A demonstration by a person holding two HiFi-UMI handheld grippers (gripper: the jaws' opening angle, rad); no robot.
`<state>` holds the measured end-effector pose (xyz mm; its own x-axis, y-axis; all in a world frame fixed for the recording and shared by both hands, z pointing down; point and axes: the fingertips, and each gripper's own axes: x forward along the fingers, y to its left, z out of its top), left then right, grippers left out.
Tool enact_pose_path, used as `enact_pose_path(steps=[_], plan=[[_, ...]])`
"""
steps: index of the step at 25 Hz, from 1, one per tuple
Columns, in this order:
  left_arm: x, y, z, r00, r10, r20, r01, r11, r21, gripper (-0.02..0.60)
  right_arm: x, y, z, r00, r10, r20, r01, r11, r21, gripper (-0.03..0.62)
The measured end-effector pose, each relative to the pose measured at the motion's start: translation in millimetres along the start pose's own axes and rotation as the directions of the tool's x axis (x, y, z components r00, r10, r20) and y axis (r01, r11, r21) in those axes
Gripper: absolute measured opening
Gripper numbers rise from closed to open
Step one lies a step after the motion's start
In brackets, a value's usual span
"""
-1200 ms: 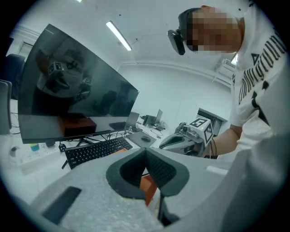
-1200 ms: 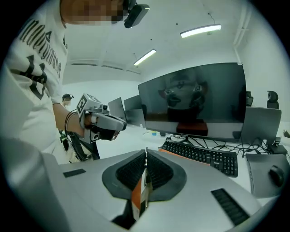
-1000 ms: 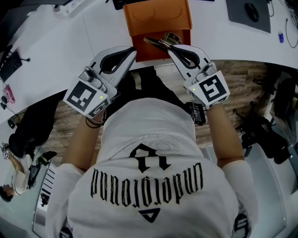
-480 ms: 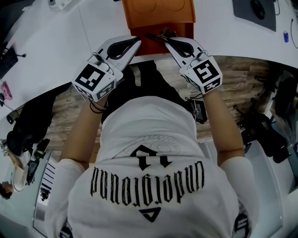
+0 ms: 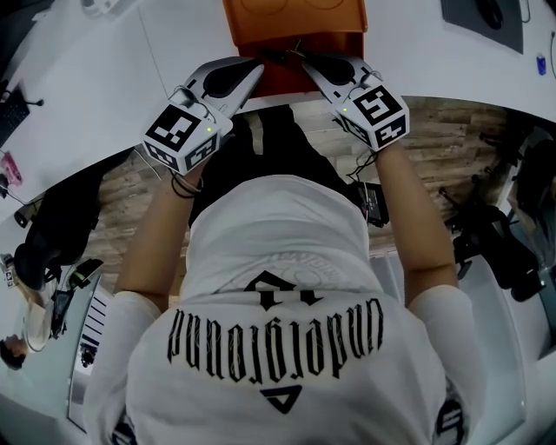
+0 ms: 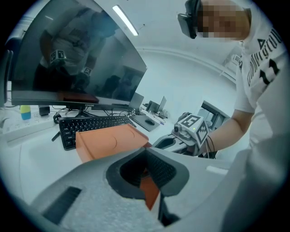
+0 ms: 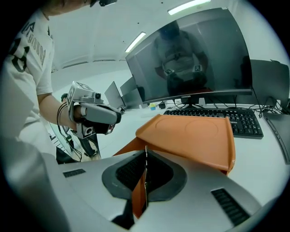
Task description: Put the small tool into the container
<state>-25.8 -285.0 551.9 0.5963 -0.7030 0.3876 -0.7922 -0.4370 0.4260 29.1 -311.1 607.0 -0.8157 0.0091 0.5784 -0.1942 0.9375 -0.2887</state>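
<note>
An orange container [image 5: 295,22] with its lid flipped back sits at the near edge of the white desk [image 5: 104,78]. My right gripper [image 5: 304,61] is shut on a small dark metal tool [image 5: 282,56], which sticks out over the container's open part. In the right gripper view the tool [image 7: 145,176] is a thin edge-on strip between the pads, with the container [image 7: 195,136] just beyond. My left gripper [image 5: 258,64] hovers beside it at the container's left front corner. Its jaws meet at the tip with nothing in them, and orange [image 6: 108,142] shows below.
A black keyboard [image 7: 235,120] and a dark monitor [image 7: 195,59] stand behind the container. A mouse on a grey pad [image 5: 486,13] lies at the far right. The desk's curved edge runs just under both grippers, with wooden floor and chair legs [image 5: 486,252] below.
Both grippers have sunk and moved forward to the container's front. The tool stays pinched in the right gripper and now lies over the container's opening.
</note>
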Motion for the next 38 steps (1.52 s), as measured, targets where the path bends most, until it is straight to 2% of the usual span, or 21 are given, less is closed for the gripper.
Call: enact_pose_path(steps=[10, 24, 26, 28, 29, 33, 38], plan=[[8.2, 0.3, -7.9, 1.0, 0.004, -0.012, -0.005, 1.0, -0.024, 0.014, 11.9, -13.5, -18.7, 0.997, -0.003, -0.078, 0.004, 1.0, 0.017, 0.023], [3.6, 4.2, -15.2, 1.0, 0.008, -0.018, -0.009, 0.998, -0.055, 0.014, 26.7, -30.6, -23.8, 0.989, -0.096, -0.11, 0.105, 0.991, 0.082, 0.025], [3.7, 4.7, -16.8, 1.0, 0.009, -0.021, -0.01, 0.998, -0.055, 0.014, 26.1, -32.3, -25.0, 0.988, -0.108, -0.113, 0.118, 0.989, 0.09, 0.037], [3.7, 5.3, -18.6, 1.0, 0.01, -0.024, -0.011, 0.998, -0.057, 0.014, 26.3, -33.1, -27.0, 0.986, -0.114, -0.12, 0.127, 0.987, 0.102, 0.097], [3.5, 5.2, -19.5, 1.0, 0.008, -0.025, -0.01, 0.998, -0.06, 0.014, 26.6, -31.9, -27.4, 0.986, -0.114, -0.119, 0.127, 0.986, 0.108, 0.105], [5.3, 4.3, -15.9, 1.0, -0.005, -0.031, 0.003, 0.998, -0.055, 0.014, 24.1, -26.2, -18.6, 0.989, -0.119, -0.092, 0.128, 0.986, 0.105, 0.112], [4.7, -5.2, 7.4, 1.0, -0.023, -0.015, 0.022, 0.999, -0.025, 0.014, 8.0, -24.6, -3.1, 0.986, -0.152, -0.069, 0.159, 0.982, 0.106, 0.117]])
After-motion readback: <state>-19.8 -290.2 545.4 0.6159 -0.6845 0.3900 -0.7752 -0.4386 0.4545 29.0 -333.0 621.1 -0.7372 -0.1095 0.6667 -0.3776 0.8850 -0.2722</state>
